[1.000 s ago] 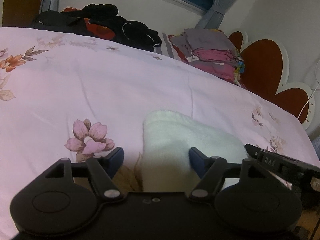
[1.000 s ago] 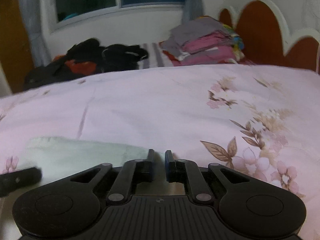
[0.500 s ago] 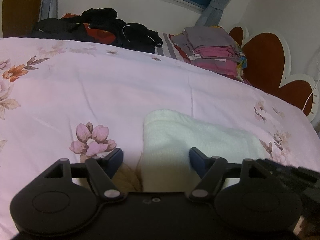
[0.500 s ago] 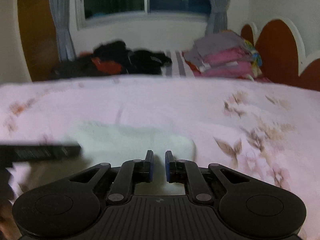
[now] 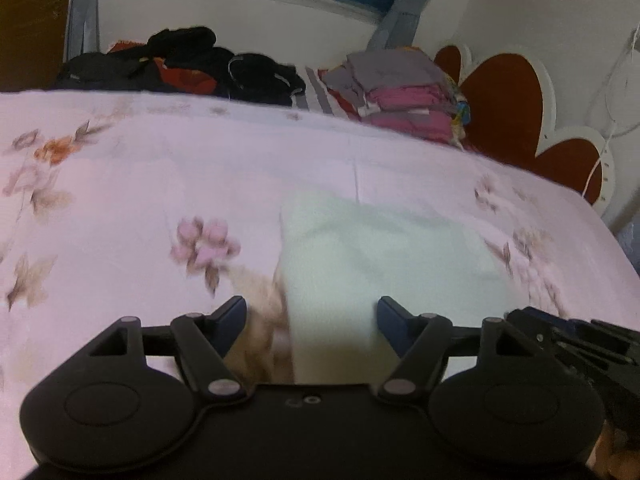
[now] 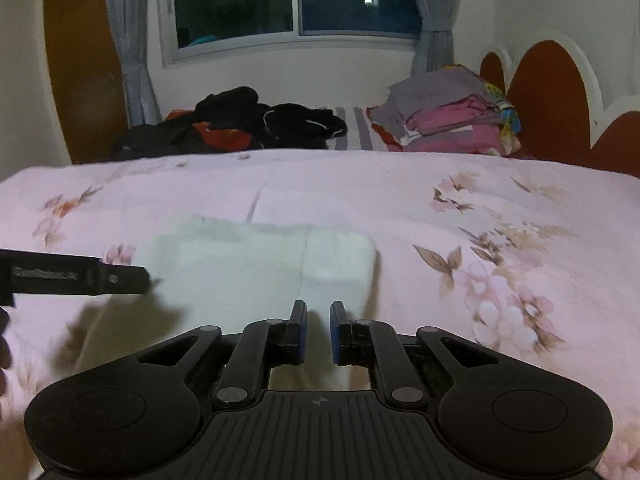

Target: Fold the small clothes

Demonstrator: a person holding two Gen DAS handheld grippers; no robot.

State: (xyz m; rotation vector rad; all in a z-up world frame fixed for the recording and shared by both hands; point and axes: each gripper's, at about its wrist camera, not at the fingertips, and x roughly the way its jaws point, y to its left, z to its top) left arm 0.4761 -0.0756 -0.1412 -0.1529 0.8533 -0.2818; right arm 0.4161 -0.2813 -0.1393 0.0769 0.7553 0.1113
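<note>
A white folded cloth [image 5: 384,256] lies flat on the bed's pink flowered cover [image 5: 160,184], its near end reaching right in under both tools.

The left tongs [image 5: 312,312] stand wide open, their blue tips spread to either side of the cloth's near end, gripping nothing. The cloth's left edge runs up between the two tips, so the right tip sits over the white fabric and the left one over the bare cover.

The right tongs [image 6: 318,330] are nearly closed, with only a narrow gap between the blue pads, and nothing is caught between them. They hover at the near edge of the cloth [image 6: 260,264], close to its right end, where a thicker folded band shows.

From the right wrist view the left tool comes in from the left with its tip at the cloth's left edge.

Far across the bed sit a dark heap of clothes [image 6: 240,124] and a folded stack [image 6: 452,116] by the headboard [image 6: 548,92].
</note>
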